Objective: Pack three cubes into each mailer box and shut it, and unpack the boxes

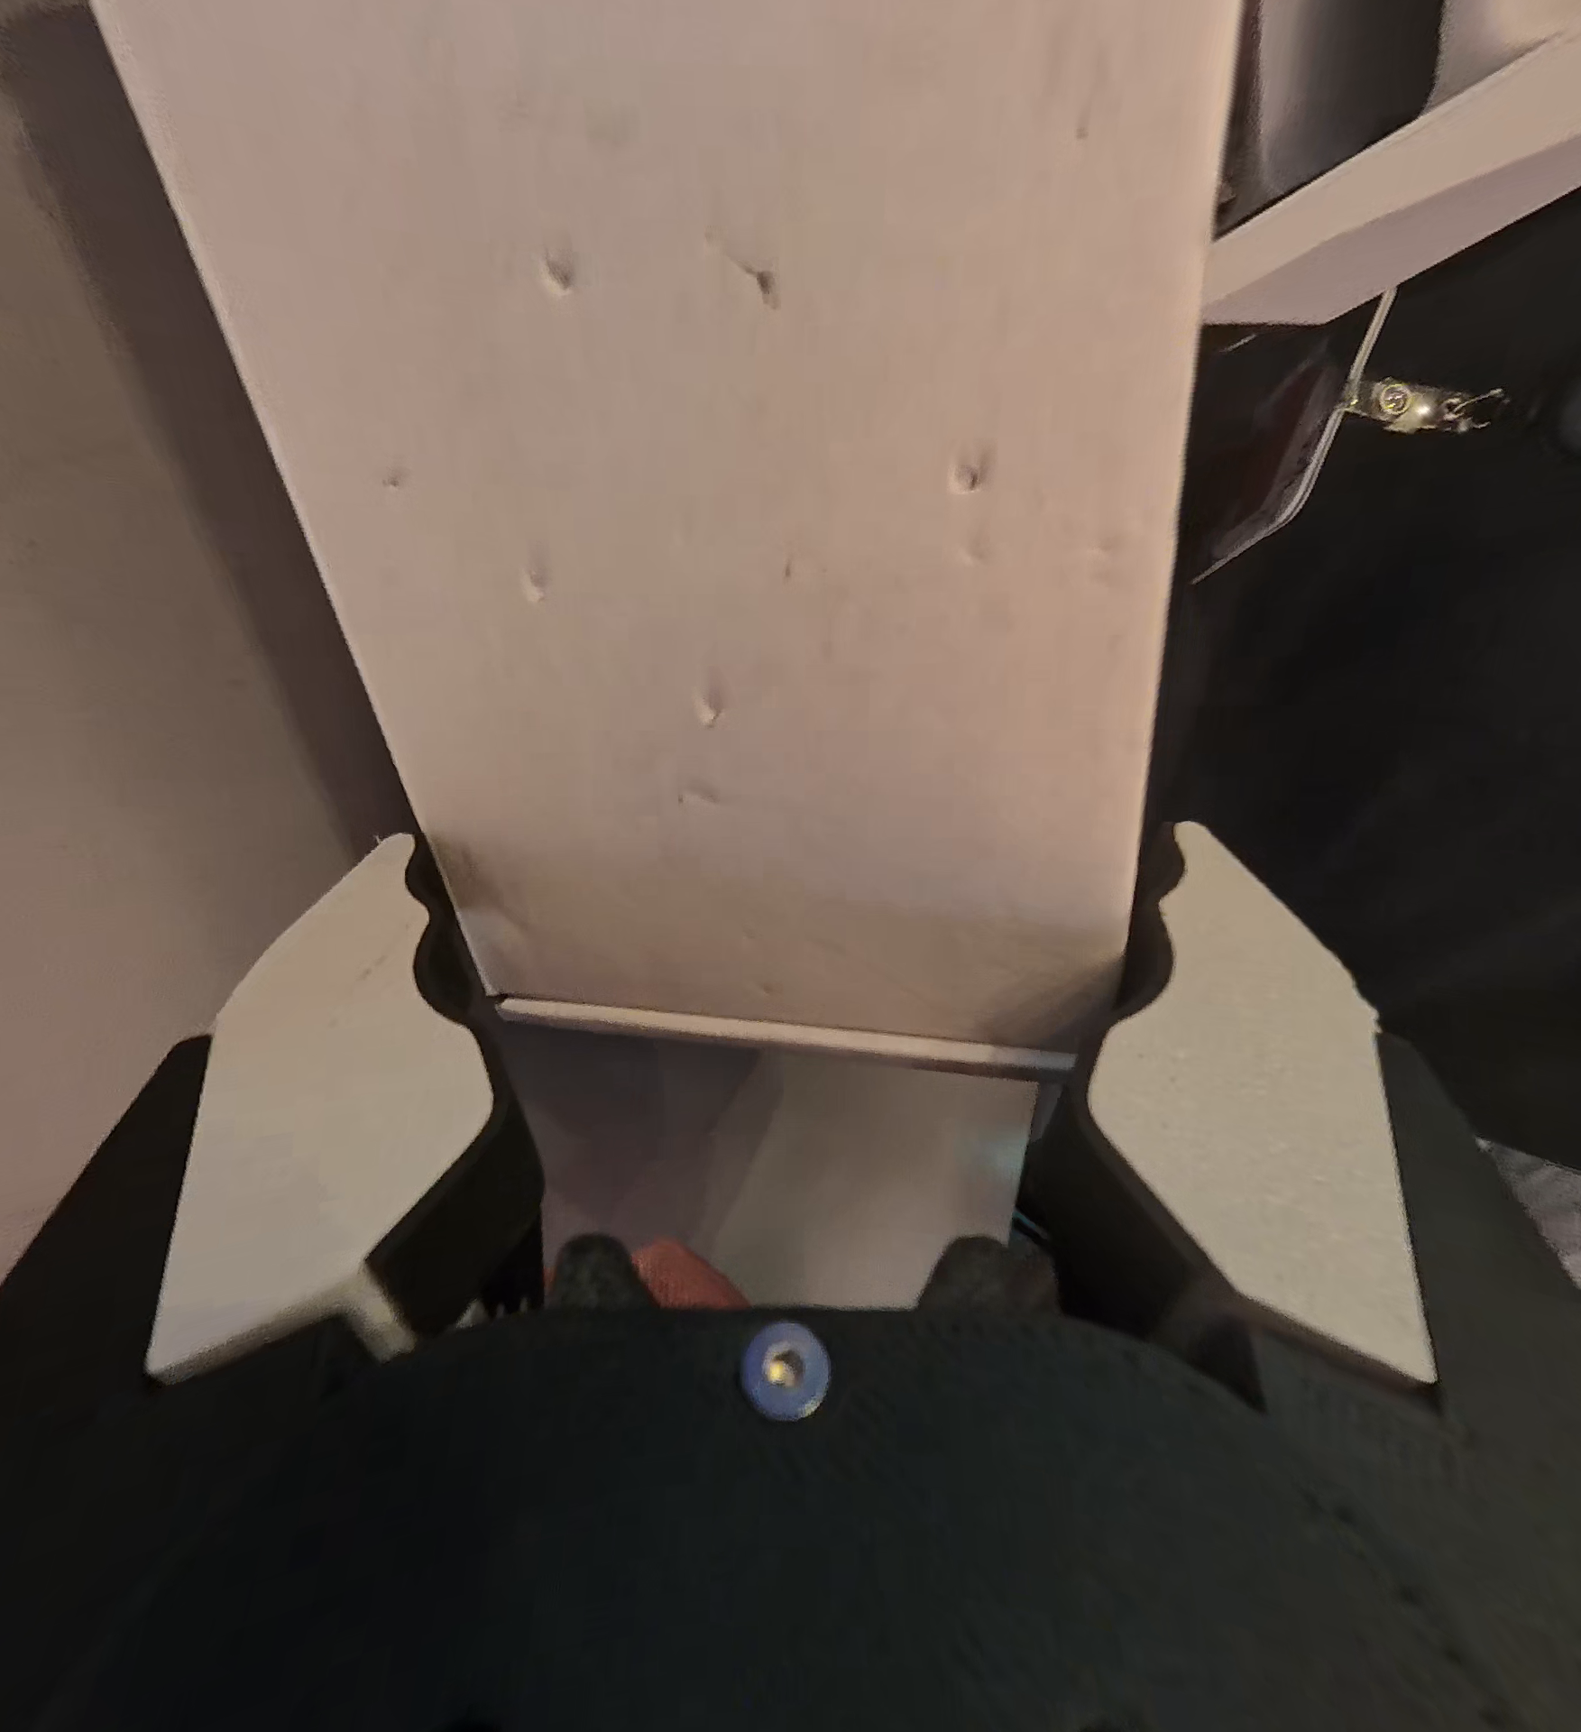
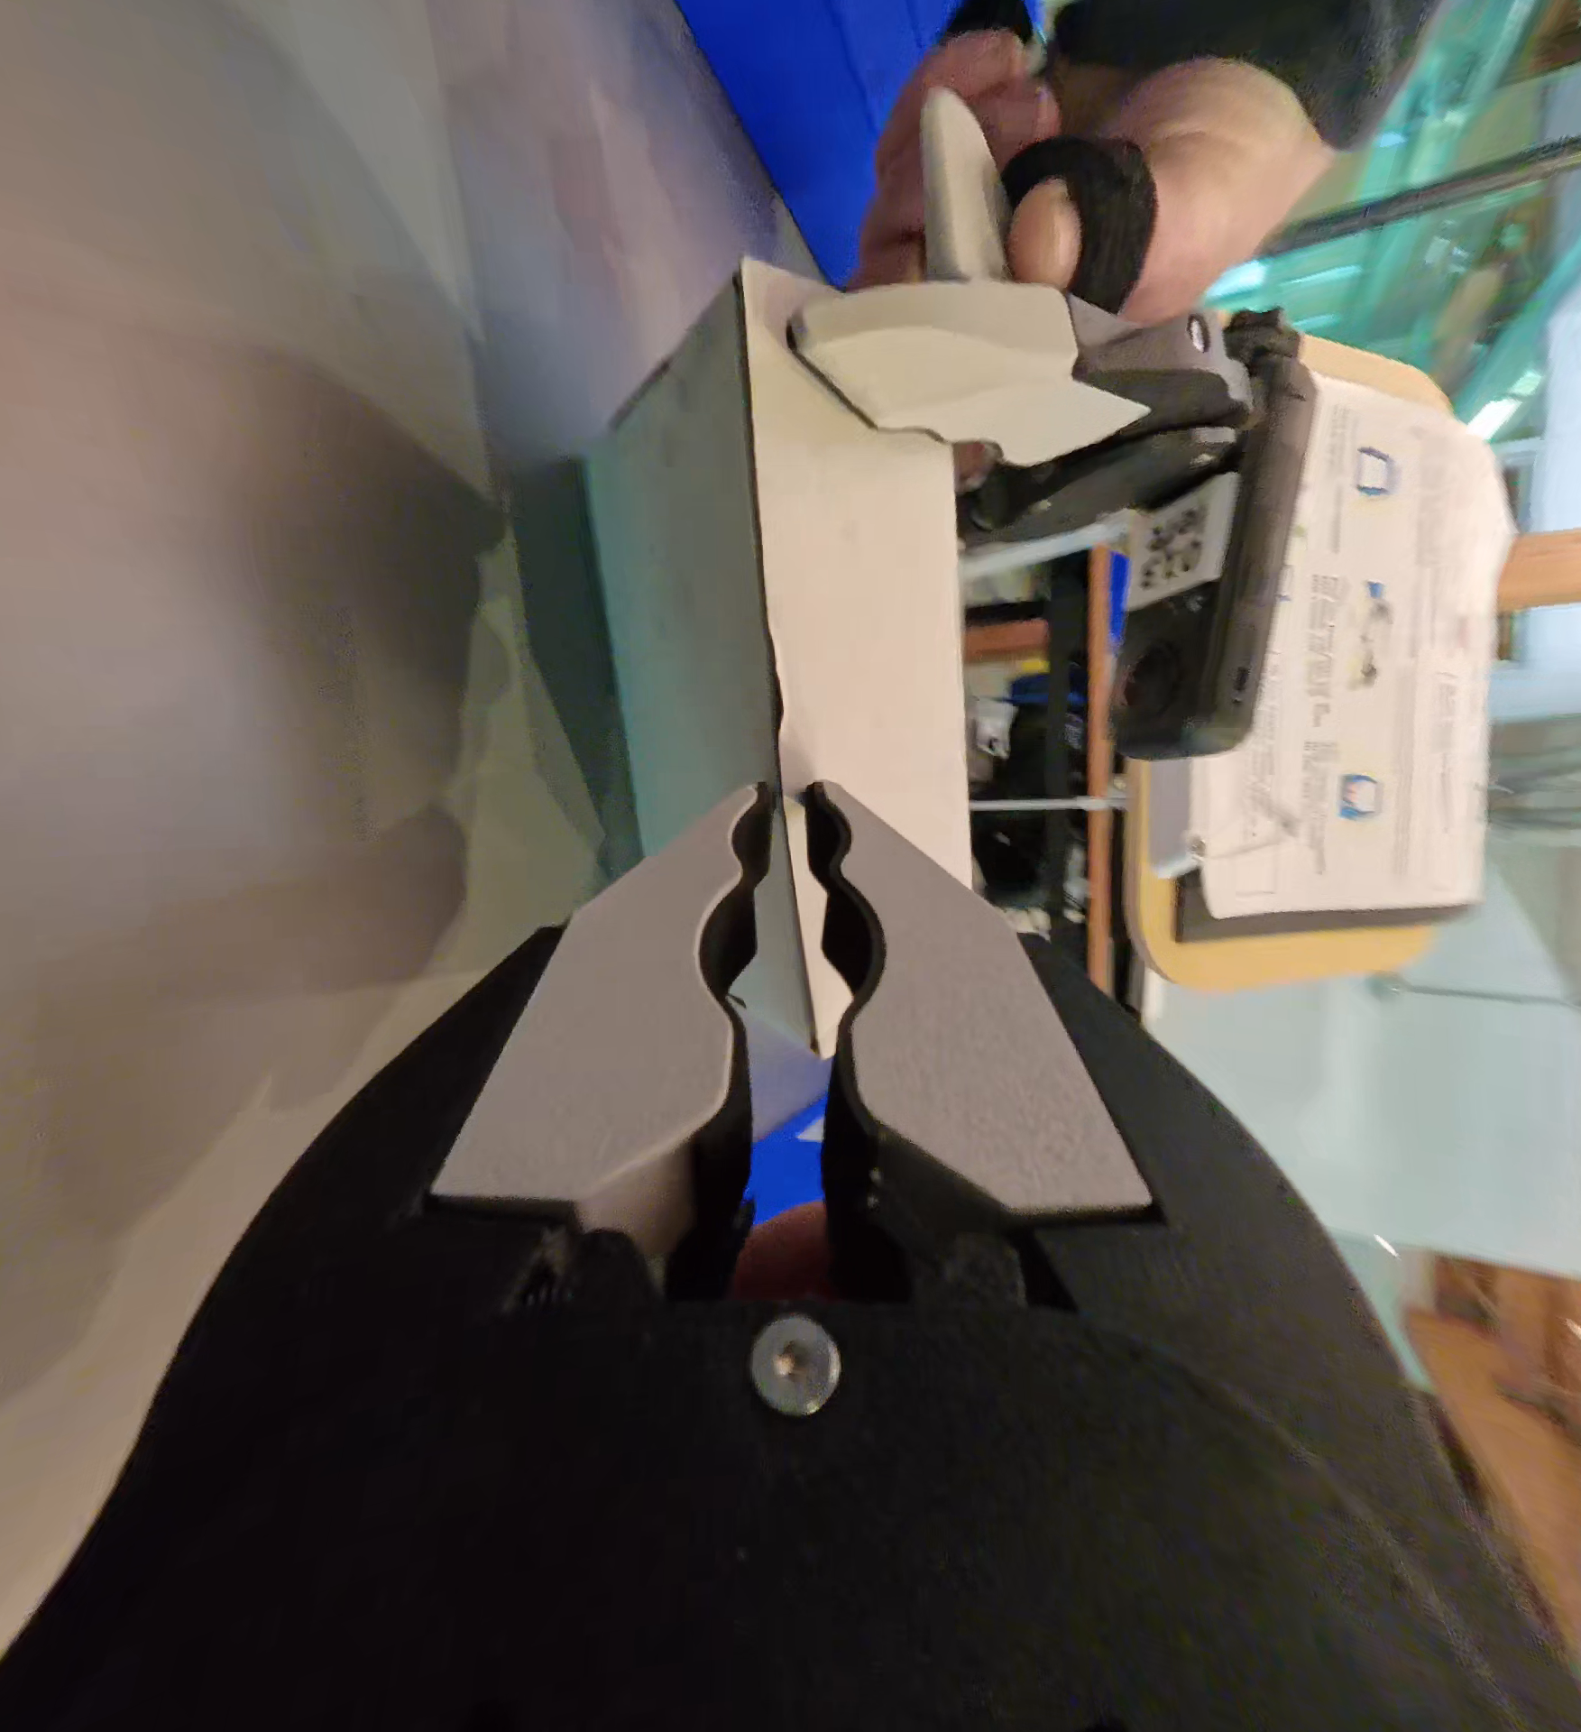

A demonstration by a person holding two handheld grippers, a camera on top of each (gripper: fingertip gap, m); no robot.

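Mailer box — left gripper clamps its width, right gripper pinches flap edge.

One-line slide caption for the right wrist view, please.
Right gripper pinches a thin flap edge of the white mailer box while the left gripper clamps its far end.

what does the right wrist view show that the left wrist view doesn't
Only the right wrist view shows the person's hand holding the left gripper, and a clipboard with papers behind.

Only the left wrist view shows the box's broad dented white panel filling the space between the left gripper's fingers.

Both show the white mailer box, gripped at opposite ends; the right gripper pinches a thin edge.
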